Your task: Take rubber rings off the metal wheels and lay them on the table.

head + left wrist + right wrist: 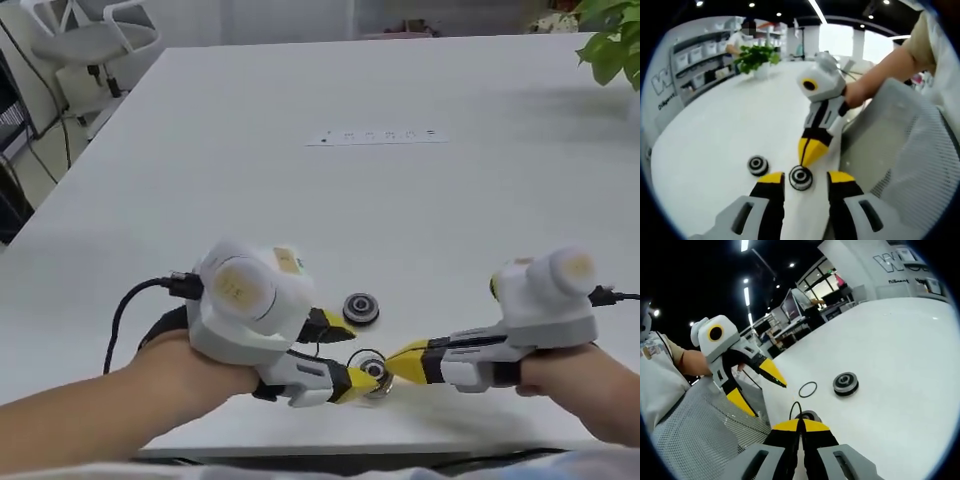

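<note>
Two metal wheels lie near the white table's (400, 200) front edge. The nearer wheel (376, 373) (800, 178) (810, 415) sits between the spread jaws of my left gripper (358, 360) (805, 177) (767, 398), which is open and not touching it. From the right, my right gripper (392, 360) (808, 159) (801, 422) meets that wheel with its jaws shut, and a thin black rubber ring (795, 409) arches up from its tips. The second wheel (361, 309) (758, 165) (846, 382) rests a little farther back. One loose ring (807, 389) lies flat beside it.
The table's front edge runs just below both grippers. A thin white strip with small marks (375, 137) lies mid-table. A potted plant (612, 40) (756, 59) stands at the far right corner, and an office chair (90, 40) is off the table's far left. A black cable (130, 310) trails from the left gripper.
</note>
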`<state>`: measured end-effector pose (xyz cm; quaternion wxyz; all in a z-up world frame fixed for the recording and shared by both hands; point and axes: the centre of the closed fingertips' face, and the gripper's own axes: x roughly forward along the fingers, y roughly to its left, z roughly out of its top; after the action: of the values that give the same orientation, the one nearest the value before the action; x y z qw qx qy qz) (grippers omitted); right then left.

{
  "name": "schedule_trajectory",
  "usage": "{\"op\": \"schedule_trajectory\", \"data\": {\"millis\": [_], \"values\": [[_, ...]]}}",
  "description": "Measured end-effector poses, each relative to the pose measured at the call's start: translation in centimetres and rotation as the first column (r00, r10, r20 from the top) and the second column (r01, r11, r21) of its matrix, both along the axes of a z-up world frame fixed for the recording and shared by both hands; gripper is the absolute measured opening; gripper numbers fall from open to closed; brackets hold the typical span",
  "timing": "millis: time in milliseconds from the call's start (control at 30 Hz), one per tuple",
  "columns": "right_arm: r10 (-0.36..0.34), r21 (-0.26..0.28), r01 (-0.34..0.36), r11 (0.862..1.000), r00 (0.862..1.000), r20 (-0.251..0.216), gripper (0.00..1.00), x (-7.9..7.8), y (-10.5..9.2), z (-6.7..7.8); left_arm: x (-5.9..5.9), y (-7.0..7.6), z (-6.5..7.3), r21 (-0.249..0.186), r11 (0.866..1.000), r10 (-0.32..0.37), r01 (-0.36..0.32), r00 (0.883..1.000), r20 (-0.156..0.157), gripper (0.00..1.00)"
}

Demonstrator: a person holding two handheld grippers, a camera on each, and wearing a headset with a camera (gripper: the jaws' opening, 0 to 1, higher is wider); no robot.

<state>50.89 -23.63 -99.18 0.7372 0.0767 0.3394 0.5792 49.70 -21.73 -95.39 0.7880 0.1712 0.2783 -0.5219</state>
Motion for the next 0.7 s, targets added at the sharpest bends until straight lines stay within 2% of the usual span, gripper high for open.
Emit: {"op": "schedule_trajectory", "data": {"millis": [367,700], "values": [[0.021,-0.007,-0.021,1.0,0.999,0.024,0.0,-0.5,0.7,1.3,-0.2,2.1,2.0,-0.022,0.999,0.037,-0.036,0.999,0.012,0.43],[0.028,-0.004,-0.028,1.0,0.999,0.043,0.0,-0.1,0.9,2.3,-0.8,3.7,2.5,-0.029,0.997,0.067,-0.067,0.998,0.014,0.53]]}}
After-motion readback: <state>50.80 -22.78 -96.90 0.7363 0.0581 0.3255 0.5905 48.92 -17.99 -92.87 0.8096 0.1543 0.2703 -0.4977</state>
